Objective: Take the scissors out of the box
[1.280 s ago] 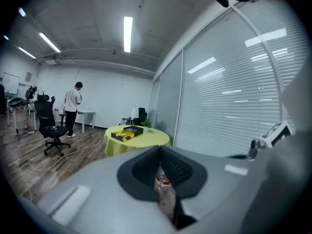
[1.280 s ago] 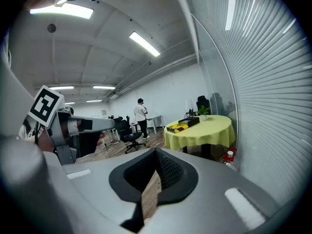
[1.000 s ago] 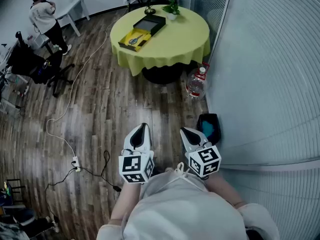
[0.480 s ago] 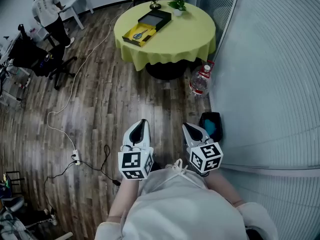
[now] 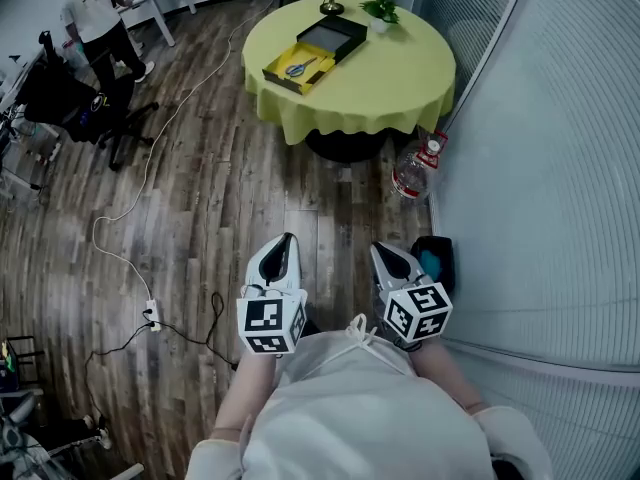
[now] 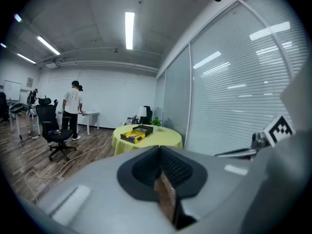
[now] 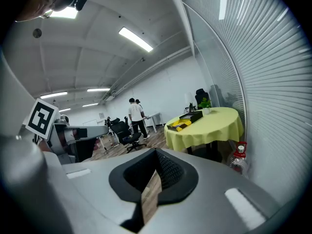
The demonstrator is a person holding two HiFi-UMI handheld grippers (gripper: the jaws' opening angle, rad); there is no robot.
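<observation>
An open yellow box (image 5: 298, 68) lies on a round table with a yellow cloth (image 5: 385, 83), far ahead across the wooden floor. Scissors (image 5: 297, 67) with blue handles lie inside it, and its black lid (image 5: 337, 36) rests just behind. My left gripper (image 5: 284, 243) and right gripper (image 5: 380, 254) are held close to my body, side by side and both shut with nothing in them. The left gripper view shows the table (image 6: 155, 139) and the box (image 6: 133, 136) small beyond the shut jaws. The box (image 7: 179, 126) also appears in the right gripper view.
A glass wall with blinds (image 5: 560, 168) runs along my right. A large water bottle (image 5: 412, 176) stands by the table's foot, and a black bin (image 5: 438, 260) sits near my right gripper. Cables and a power strip (image 5: 151, 320) cross the floor on the left. An office chair (image 5: 75, 103) and a person (image 5: 95, 13) are at far left.
The table and box have shifted right in the head view as I walk towards them. Both grippers stay shut and in the same place before my body.
</observation>
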